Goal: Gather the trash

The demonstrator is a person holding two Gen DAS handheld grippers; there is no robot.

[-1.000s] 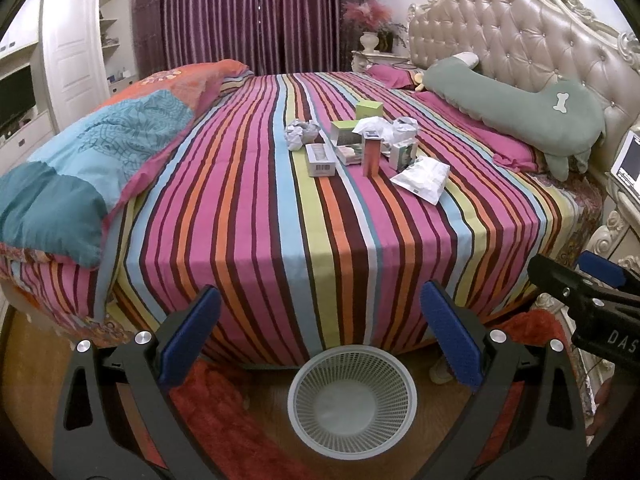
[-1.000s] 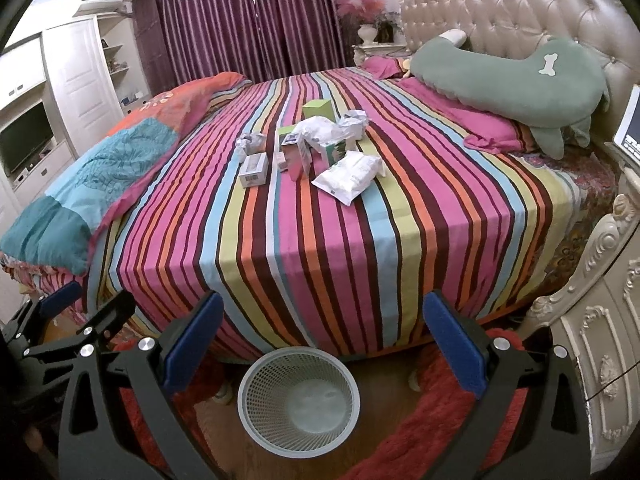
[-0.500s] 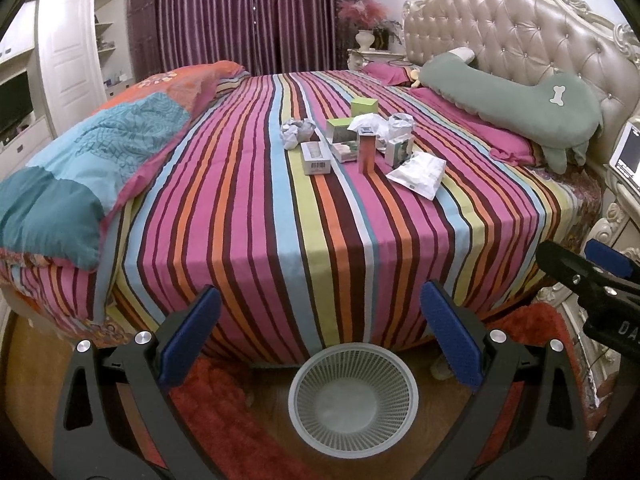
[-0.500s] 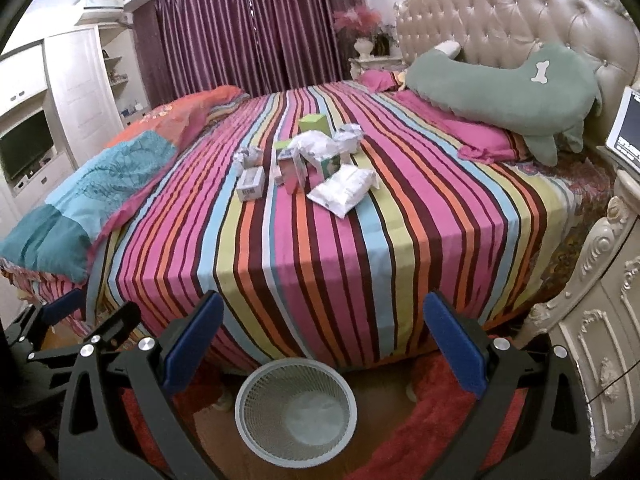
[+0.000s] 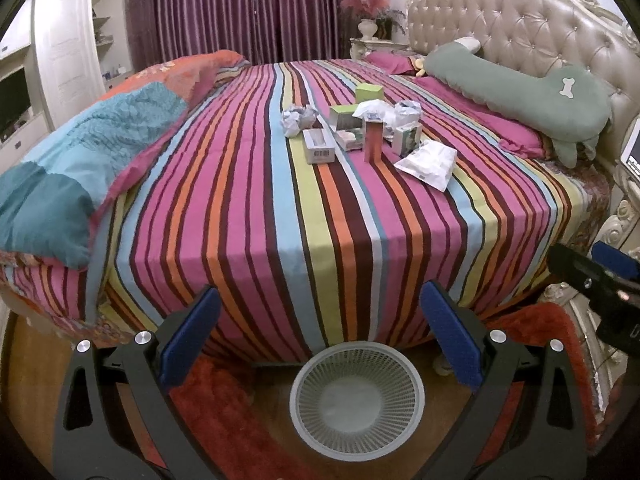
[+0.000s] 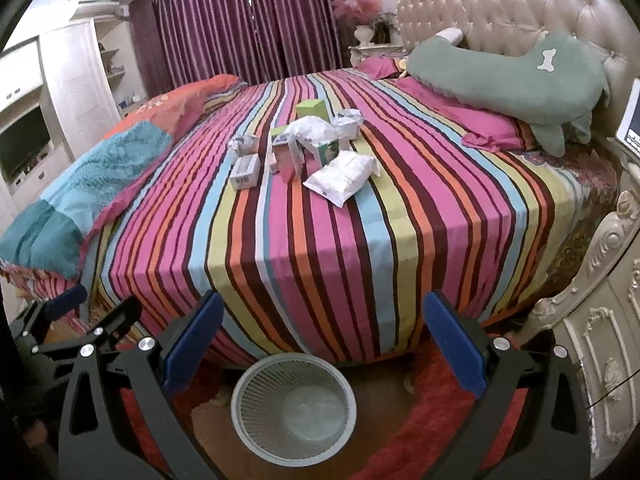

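A heap of trash lies mid-bed on the striped sheet: a white plastic packet (image 5: pixel 428 161) (image 6: pixel 345 177), a small grey-white box (image 5: pixel 318 151) (image 6: pixel 245 172), a red carton (image 5: pixel 373 141), green boxes (image 5: pixel 368 92) (image 6: pixel 310 109) and crumpled paper (image 5: pixel 298 119). An empty white mesh waste basket (image 5: pixel 357 396) (image 6: pixel 294 407) stands on the floor at the bed's foot. My left gripper (image 5: pixel 320 344) hangs open above the basket, holding nothing. My right gripper (image 6: pixel 324 344) is open too, beside it, also empty. Each gripper shows at the edge of the other's view.
The striped bed (image 5: pixel 280 208) fills the middle. A folded blue and orange quilt (image 5: pixel 80 152) lies on its left side, a green dog-shaped pillow (image 5: pixel 520 88) by the tufted headboard. A carved nightstand (image 6: pixel 600 340) stands right, red rug (image 5: pixel 224 400) underfoot, white cabinets (image 5: pixel 64 64) left.
Both grippers have drawn a little closer to the bed and tilted slightly up; the trash pile and basket have not moved. Jaws stay open.
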